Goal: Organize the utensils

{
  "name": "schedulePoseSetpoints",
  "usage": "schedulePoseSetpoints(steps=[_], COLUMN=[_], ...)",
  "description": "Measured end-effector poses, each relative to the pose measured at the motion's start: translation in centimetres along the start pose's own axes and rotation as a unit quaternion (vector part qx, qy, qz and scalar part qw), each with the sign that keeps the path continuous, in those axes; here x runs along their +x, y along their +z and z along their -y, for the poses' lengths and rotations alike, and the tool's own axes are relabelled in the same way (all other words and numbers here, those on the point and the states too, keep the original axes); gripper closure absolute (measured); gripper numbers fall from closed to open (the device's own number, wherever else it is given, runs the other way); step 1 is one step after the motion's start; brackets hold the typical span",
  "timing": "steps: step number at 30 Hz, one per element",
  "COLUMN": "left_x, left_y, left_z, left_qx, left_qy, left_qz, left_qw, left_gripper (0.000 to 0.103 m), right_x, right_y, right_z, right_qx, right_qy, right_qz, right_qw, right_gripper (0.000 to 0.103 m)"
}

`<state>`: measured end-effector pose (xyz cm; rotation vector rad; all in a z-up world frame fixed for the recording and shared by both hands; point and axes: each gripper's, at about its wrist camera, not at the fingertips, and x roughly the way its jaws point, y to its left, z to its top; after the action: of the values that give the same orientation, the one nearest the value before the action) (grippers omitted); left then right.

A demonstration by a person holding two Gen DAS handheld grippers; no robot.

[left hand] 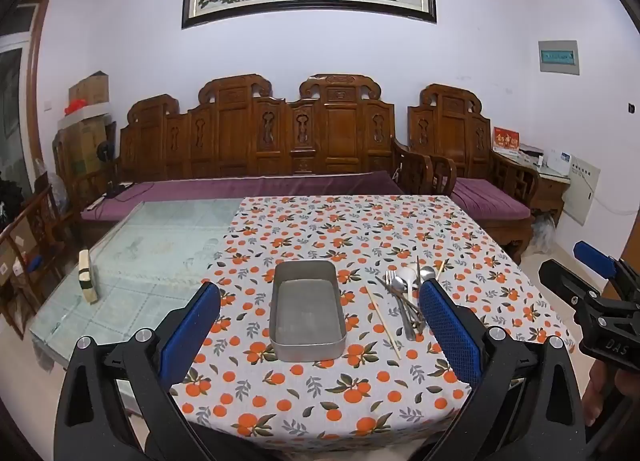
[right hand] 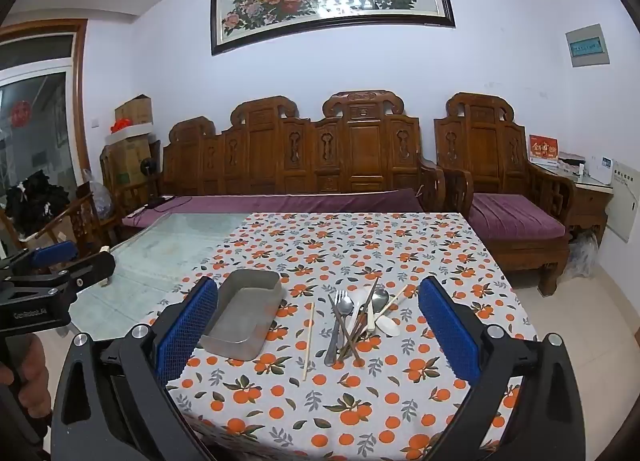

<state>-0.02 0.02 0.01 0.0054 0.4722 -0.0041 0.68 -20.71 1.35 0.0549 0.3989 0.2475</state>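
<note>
Utensils (right hand: 358, 323) lie tangled in a heap on the orange-print tablecloth (right hand: 360, 401), just right of the empty metal tray (right hand: 244, 313). Both the left gripper (left hand: 320, 337) and right gripper (right hand: 318, 335) hang with jaws spread, holding nothing. Because the pieces cross, pinching one could drag others along or scatter the loose chopstick (right hand: 309, 341).

The right tool (right hand: 318, 325) fills the bottom of the frame, its two blue pads spread wide with nothing between them. Beyond it, at centre, a desk (right hand: 400, 401) carries an orange-patterned cloth. A metal tray (right hand: 244, 313) sits left of centre, empty. Just right of it lies a single chopstick (right hand: 308, 341), apart from a heap of utensils (right hand: 360, 321): fork, spoons, chopsticks. At the left edge, the left tool (right hand: 64, 261) shows, held by a hand (right hand: 28, 365).
</note>
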Motion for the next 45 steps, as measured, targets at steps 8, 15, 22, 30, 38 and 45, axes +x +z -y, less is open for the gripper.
schedulePoseSetpoints(steps=[8,15,22,30,38,45], left_x=[-0.04,-0.21,-0.21,-0.53,-0.22,-0.16], left_y=[-0.02,0.06,0.04,0.15,0.04,0.03], left_z=[-0.02,0.35,0.35,0.38,0.71,0.69], left_qx=[0.001,0.001,0.0,0.0,0.001,0.0], left_qy=[0.0,0.0,-0.001,0.0,-0.001,-0.002], left_qz=[0.001,0.002,0.002,0.002,0.002,0.002], left_qw=[1.0,1.0,1.0,1.0,1.0,1.0], left_gripper=[0.007,0.007,0.007,0.007,0.007,0.007], right_x=[-0.05,-0.06,-0.05,-0.05,-0.17,-0.18], right_y=[0.0,-0.02,0.0,0.02,0.06,0.07], right_z=[0.06,0.04,0.13,0.21,0.19,0.18], right_qx=[0.002,0.001,0.003,0.003,0.003,0.004], right_qy=[0.001,0.001,0.001,0.001,0.001,0.001], right_qz=[0.0,0.001,0.0,0.001,0.001,0.001], right_qw=[1.0,1.0,1.0,1.0,1.0,1.0], right_gripper=[0.003,0.003,0.003,0.003,0.003,0.003])
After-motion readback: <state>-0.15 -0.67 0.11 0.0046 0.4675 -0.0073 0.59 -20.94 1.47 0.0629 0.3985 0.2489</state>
